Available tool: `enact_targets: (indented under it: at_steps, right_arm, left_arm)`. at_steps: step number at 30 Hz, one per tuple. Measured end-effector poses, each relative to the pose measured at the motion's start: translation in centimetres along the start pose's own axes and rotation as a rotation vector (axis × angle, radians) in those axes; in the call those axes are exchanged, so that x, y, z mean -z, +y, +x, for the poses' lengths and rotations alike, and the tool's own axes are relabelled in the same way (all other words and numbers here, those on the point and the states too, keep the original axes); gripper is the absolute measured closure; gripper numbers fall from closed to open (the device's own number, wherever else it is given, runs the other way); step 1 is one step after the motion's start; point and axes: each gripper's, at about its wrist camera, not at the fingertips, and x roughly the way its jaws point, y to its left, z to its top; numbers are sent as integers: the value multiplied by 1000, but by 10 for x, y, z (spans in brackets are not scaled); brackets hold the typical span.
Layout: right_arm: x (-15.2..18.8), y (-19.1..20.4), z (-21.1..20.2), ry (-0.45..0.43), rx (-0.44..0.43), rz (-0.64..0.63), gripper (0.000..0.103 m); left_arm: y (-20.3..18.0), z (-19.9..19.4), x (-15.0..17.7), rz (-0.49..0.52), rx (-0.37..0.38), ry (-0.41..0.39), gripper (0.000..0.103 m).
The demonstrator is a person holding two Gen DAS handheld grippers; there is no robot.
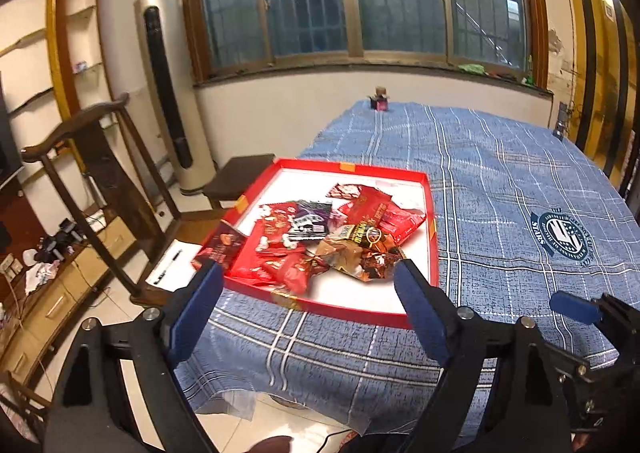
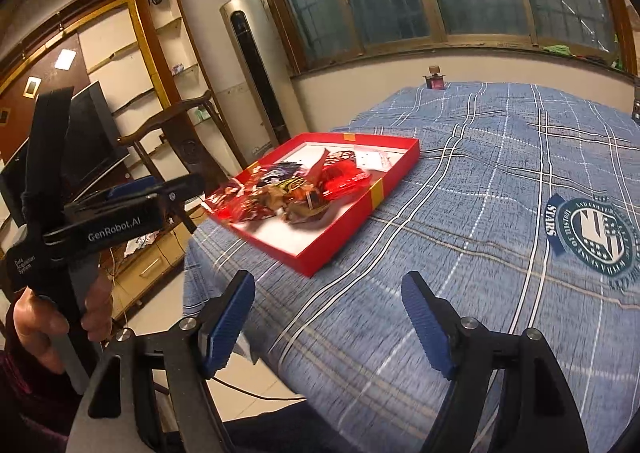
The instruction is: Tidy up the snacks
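Left tool (image 1: pixel 308 273): released, jaws spread, nothing between them, hovering just before the near rim of the red tray (image 1: pixel 432 213). Snack packets (image 1: pixel 332 237) piled inside the tray, on the blue plaid worktop (image 1: pixel 500 173). Right tool (image 2: pixel 328 285): released, empty, right of the tray, over cloth.

Glossy snack wrappers (image 1: pixel 340 237); woven cloth tablecloth (image 1: pixel 500 181).
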Motion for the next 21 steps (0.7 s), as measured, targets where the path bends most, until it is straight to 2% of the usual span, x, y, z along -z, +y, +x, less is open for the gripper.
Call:
enact_targets:
  at_steps: [6, 10, 21]
  right_arm:
    - [5, 15, -8, -11, -1, -43, 23]
    - [7, 20, -5, -4, -6, -53, 23]
    - [11, 27, 5, 22, -9, -82, 23]
  left_arm:
    - [-3, -17, 5, 26, -74, -75, 15]
    - [-4, -15, 7, 22, -41, -56, 15]
    - [7, -20, 8, -18, -58, -65, 15]
